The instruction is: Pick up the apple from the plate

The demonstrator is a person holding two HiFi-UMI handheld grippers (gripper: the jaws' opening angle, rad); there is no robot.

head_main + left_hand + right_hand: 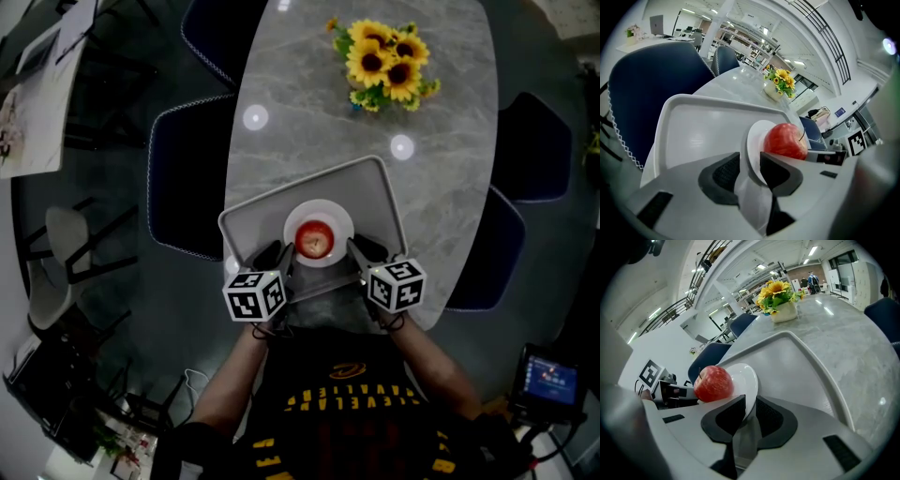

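Low in the frame, the left gripper [279, 258] and right gripper [361, 251] have their fingers clamped on opposite rims of the plate [336, 217]. The apple [315, 240] sits mid-plate, at frame centre. Any uneven lift could tilt the plate and roll the apple onto the tray [377, 187].

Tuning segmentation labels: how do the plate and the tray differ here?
Shape: the plate is round; the tray is rectangular with rounded corners.
Size: the plate is much smaller and sits inside the tray.
Load: the plate carries the apple; the tray carries only the plate.
Grip: the plate's rim is between the jaws of the left gripper and the right gripper; the tray is not gripped.
Both are pale with raised rims.
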